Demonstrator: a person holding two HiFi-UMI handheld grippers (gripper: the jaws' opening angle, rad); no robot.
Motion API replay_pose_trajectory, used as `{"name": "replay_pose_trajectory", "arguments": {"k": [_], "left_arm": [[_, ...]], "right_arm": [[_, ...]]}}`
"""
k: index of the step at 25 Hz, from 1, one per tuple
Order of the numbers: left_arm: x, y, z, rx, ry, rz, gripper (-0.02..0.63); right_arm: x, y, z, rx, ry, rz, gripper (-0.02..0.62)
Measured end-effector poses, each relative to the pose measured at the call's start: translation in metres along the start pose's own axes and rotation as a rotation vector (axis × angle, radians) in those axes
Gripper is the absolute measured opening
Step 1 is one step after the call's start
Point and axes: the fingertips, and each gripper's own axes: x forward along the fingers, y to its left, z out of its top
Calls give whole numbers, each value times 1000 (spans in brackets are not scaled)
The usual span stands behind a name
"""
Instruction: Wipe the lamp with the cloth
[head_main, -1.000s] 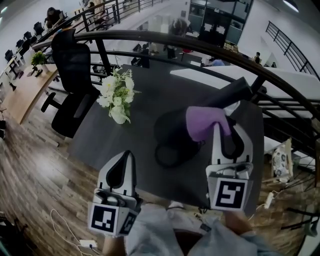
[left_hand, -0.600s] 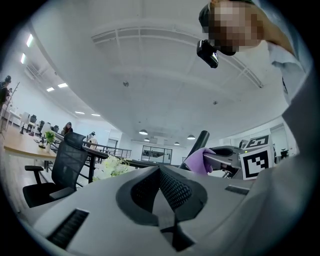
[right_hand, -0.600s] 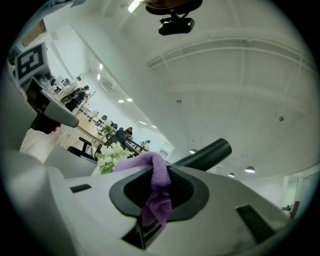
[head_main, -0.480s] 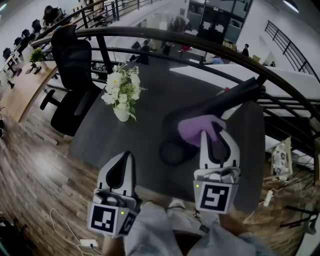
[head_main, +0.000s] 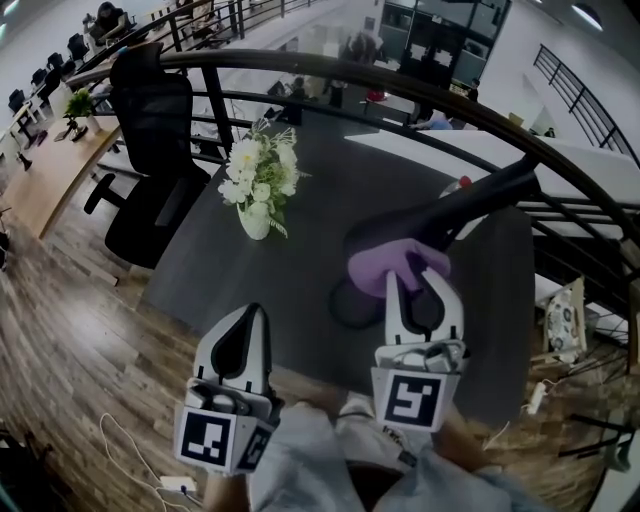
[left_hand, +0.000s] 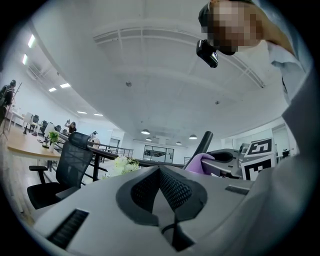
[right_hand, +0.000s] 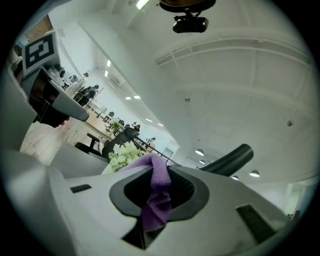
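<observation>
**Right gripper** (head_main: 415, 288): the jaws are clamped on the purple cloth (head_main: 392, 262). From the head view, the cloth is bunched ahead of the jaw tips. It lies over the lower end of the black lamp (head_main: 470, 200), just above the ring-shaped base (head_main: 345, 305) on the dark table (head_main: 290, 270).

The right gripper view supplies what the head view cannot. A strip of cloth (right_hand: 159, 192) runs down between the two jaws and is pinched there. Past the jaws, only the lamp's upper arm (right_hand: 231, 159) shows. The place where cloth meets lamp is hidden behind the gripper body, so contact can be read from the head view only.

**Left gripper** (head_main: 257, 312): it is held low at the table's near edge, well apart from the lamp. The left gripper view shows its jaws together with nothing between them. The same view shows the cloth (left_hand: 199, 161) off to the right, against the lamp arm (left_hand: 202, 144) and beside the other gripper's marker cube (left_hand: 260, 156).

**Surroundings:** a vase of white flowers (head_main: 258, 185) stands on the table to the left of the lamp, apart from it. A black chair (head_main: 150, 130) stands beyond the table's left edge. In the head view the lamp's far end crosses a dark railing (head_main: 300, 70), and its tip is hard to make out.
</observation>
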Motion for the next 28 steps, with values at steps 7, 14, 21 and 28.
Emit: {"name": "replay_pose_trajectory", "arguments": {"k": [7, 14, 21, 28], "left_arm": [[-9, 14, 1, -3, 2, 25, 6], [-18, 29, 2, 1, -4, 50, 8], [-26, 36, 0, -9, 6, 84, 8], [-20, 28, 6, -25, -27, 58, 6]], "right_arm": [[14, 32, 7, -23, -10, 63, 64], [39, 56, 19, -67, -28, 107, 64], [59, 54, 30, -140, -17, 103, 64], [59, 29, 41, -181, -35, 43, 66]]}}
